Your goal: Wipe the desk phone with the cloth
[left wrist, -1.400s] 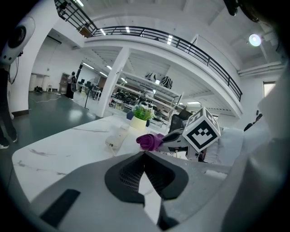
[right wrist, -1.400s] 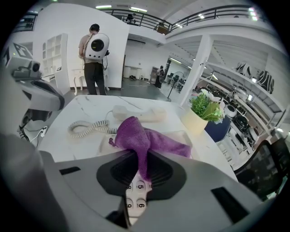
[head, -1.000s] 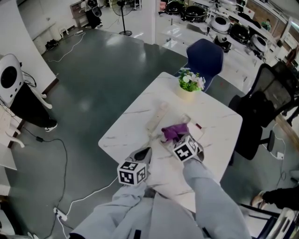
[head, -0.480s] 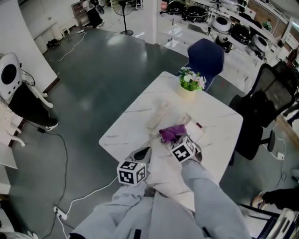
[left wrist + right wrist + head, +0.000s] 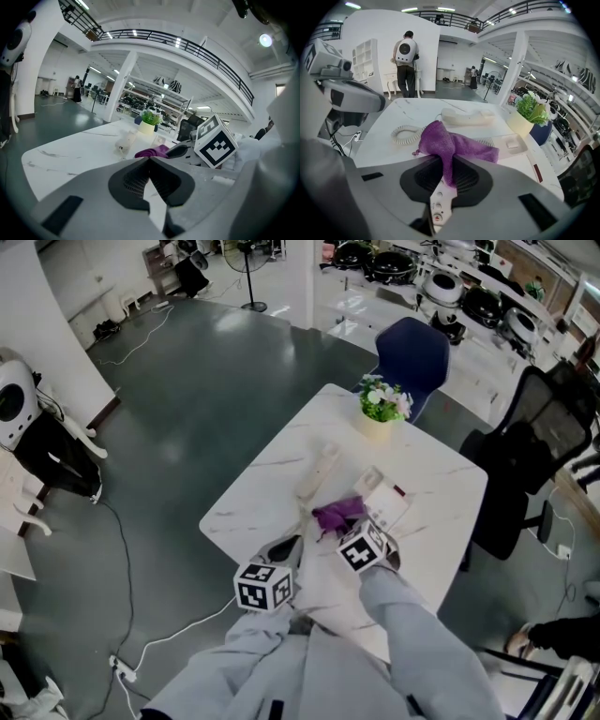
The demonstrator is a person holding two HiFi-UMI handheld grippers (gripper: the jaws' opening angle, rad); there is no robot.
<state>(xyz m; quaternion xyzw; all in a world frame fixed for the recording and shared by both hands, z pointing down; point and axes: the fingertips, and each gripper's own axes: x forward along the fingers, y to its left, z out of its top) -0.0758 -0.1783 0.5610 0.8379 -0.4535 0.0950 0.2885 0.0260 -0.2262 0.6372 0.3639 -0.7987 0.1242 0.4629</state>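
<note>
In the head view the right gripper (image 5: 345, 524) holds a crumpled purple cloth (image 5: 337, 514) down on the near end of the flat white desk phone base (image 5: 386, 497), which lies on the white marble-patterned table (image 5: 246, 502). The long white handset (image 5: 317, 472) lies off its cradle beside the base, probably so the whole face can be wiped. The left gripper (image 5: 290, 547) waits at the table's near edge, well out of the way. In the left gripper view its jaws meet at the tips with nothing between them, pointing past the cloth (image 5: 152, 152). In the right gripper view the jaws are clamped on a fold of the cloth (image 5: 449, 144), which drapes onto the base (image 5: 508, 141); small phone keys (image 5: 438, 206) show below. The coiled cord (image 5: 404, 133) trails leftward. No writing is legible; the cubes carry only square markers.
</note>
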